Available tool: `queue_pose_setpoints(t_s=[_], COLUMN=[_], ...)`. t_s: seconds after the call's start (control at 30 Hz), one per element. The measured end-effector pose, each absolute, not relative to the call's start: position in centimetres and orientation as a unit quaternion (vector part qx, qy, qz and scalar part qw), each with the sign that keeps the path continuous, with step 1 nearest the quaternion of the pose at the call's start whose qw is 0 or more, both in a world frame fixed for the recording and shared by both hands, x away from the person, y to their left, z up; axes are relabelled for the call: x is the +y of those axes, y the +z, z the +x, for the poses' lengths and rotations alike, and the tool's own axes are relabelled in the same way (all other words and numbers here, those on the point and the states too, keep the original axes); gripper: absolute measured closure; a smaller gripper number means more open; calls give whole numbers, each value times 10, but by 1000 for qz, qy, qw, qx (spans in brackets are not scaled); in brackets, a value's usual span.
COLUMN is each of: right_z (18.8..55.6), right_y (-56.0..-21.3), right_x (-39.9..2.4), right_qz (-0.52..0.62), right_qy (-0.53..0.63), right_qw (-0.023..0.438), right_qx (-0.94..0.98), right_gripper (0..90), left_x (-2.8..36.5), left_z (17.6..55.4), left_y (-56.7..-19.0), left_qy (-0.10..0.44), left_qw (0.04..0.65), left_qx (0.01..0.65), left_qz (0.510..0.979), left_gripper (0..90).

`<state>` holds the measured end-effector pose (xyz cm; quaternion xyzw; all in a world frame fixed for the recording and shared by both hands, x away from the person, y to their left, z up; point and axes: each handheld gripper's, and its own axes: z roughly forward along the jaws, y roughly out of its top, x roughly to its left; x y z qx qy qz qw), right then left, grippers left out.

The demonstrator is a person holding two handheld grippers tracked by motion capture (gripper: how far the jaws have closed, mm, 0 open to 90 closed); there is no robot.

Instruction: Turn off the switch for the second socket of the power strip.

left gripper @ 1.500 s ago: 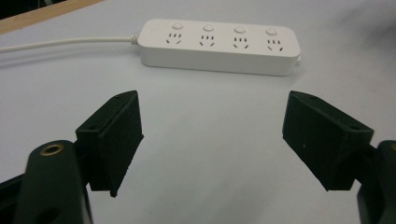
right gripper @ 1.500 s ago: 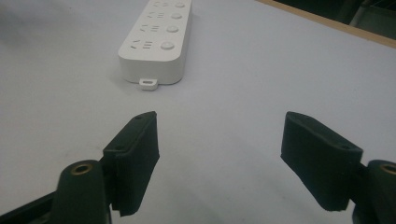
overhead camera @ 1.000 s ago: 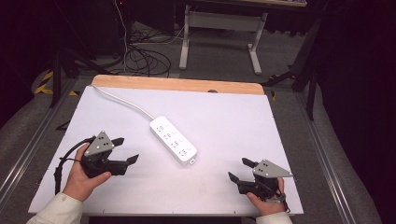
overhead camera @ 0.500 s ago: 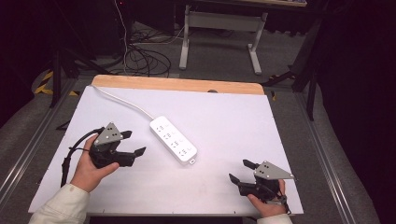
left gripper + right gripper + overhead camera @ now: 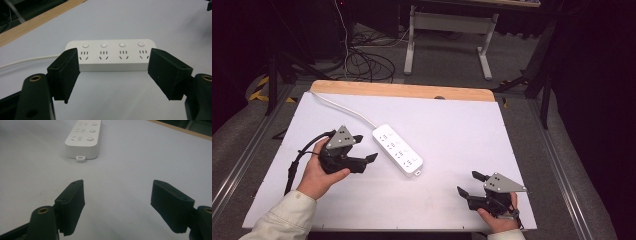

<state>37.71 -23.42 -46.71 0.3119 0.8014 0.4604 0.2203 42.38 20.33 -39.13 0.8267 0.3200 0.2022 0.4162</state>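
A white power strip (image 5: 398, 149) with four sockets lies aslant in the middle of the white table top (image 5: 452, 130), its cord (image 5: 343, 108) running to the far left corner. My left gripper (image 5: 365, 148) hovers just left of the strip, open, jaws pointing at its long side. In the left gripper view the strip (image 5: 110, 55) lies crosswise a short way beyond the spread jaws of that gripper (image 5: 113, 72). My right gripper (image 5: 468, 183) rests open at the near right edge, empty. The right gripper view shows the strip's end (image 5: 83, 140) farther off, past that open gripper (image 5: 120, 205).
A wooden strip (image 5: 402, 91) borders the table's far edge. Metal rails run along both sides. Beyond the table are cables on the floor (image 5: 362, 60) and the legs of a desk (image 5: 447, 30).
My left gripper has lifted and moved forward and to the right, toward the power strip. The right gripper has stayed where it was.
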Motion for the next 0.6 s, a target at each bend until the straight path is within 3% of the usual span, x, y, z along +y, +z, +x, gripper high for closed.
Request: queue_pose_setpoints(t_s=[0.07, 0.2, 0.4, 0.47, 0.5, 0.6], right_z=[377, 378, 378, 378, 379, 379], right_y=[-467, -468, -468, -468, -468, -468], right_x=[-234, -233, -234, -234, -234, -234], right_qz=[311, 310, 309, 308, 308, 307], right_qy=[461, 460, 460, 461, 461, 462], right_qw=[219, 216, 214, 213, 212, 211], right_qx=[802, 803, 804, 805, 805, 805], right_gripper=[276, 276, 277, 277, 277, 277], left_x=[202, 202, 196, 191, 190, 184], left_z=[425, 432, 443, 446, 448, 455], left_y=[-391, -388, -386, -386, -386, -388], left_qy=[203, 185, 177, 180, 176, 176], left_qw=[418, 427, 440, 443, 442, 441], left_qx=[323, 340, 350, 353, 348, 343], left_qz=[824, 818, 808, 804, 808, 811], left_gripper=[306, 531, 588, 628, 703, 749])
